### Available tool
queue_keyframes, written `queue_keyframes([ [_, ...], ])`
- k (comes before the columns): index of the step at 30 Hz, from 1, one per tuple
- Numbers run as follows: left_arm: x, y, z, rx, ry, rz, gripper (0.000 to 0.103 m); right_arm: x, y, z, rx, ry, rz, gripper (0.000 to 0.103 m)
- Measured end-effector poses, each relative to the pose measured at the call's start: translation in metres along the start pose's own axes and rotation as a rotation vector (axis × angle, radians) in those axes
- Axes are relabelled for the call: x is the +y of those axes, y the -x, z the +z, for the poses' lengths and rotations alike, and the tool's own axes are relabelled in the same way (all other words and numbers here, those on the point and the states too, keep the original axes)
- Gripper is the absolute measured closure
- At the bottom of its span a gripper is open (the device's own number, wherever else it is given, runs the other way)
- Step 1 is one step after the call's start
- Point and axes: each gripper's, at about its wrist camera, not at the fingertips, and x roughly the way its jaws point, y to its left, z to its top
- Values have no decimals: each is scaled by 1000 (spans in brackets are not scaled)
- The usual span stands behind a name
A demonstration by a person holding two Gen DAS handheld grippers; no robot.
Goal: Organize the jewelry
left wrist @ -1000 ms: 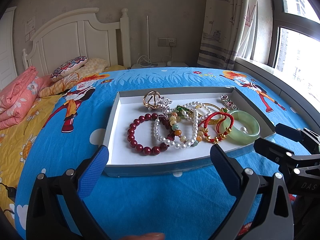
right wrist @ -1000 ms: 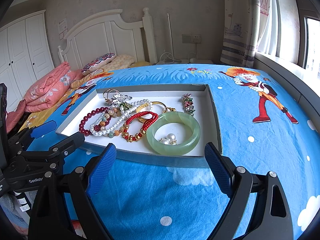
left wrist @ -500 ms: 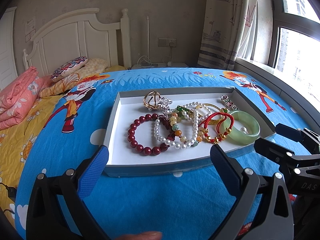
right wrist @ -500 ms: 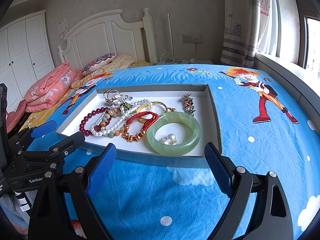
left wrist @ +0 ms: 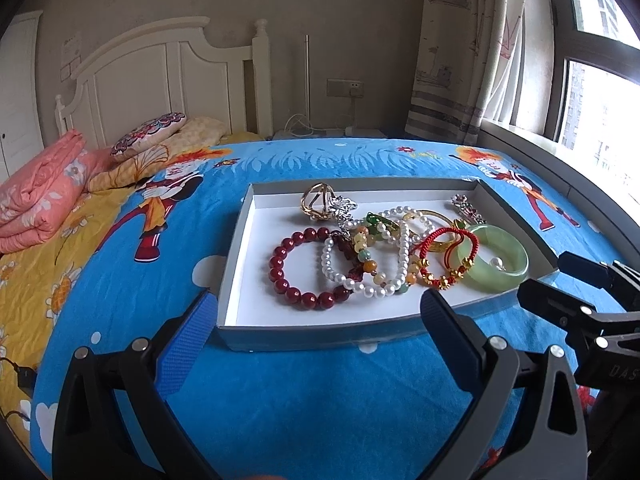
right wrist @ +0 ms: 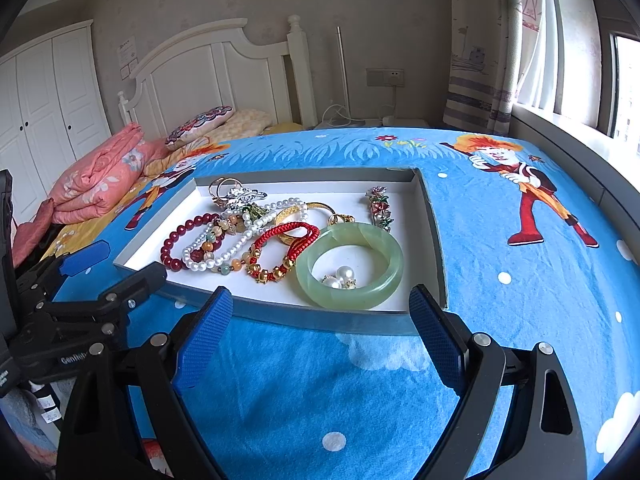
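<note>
A shallow grey tray with a white floor lies on the blue bedspread. It holds tangled jewelry: a dark red bead bracelet, a pearl string, a red cord bracelet with gold beads, a green jade bangle around pearl earrings, a gold ring and a brooch. My left gripper is open and empty just before the tray's near edge. My right gripper is open and empty at the near right edge.
The blue cartoon bedspread covers the bed. A folded pink quilt and pillows lie at the far left by the white headboard. A window and curtain are on the right.
The left wrist view has shifted slightly to the right across the tray. The jewelry and the right gripper have not moved.
</note>
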Motion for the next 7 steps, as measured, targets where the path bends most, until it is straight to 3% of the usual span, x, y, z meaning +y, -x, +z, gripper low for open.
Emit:
queue_keyframes([
  [3,4,-8,3,91,8,-20,3,7,-1,-2,34,10,-18,17],
  [5,4,-10,1,172,-22,-2,2,10,-3,-7,106,22,-26,17],
  [7,9,-13,-6,256,-3,-41,2,16,-7,-16,170,44,-27,17],
])
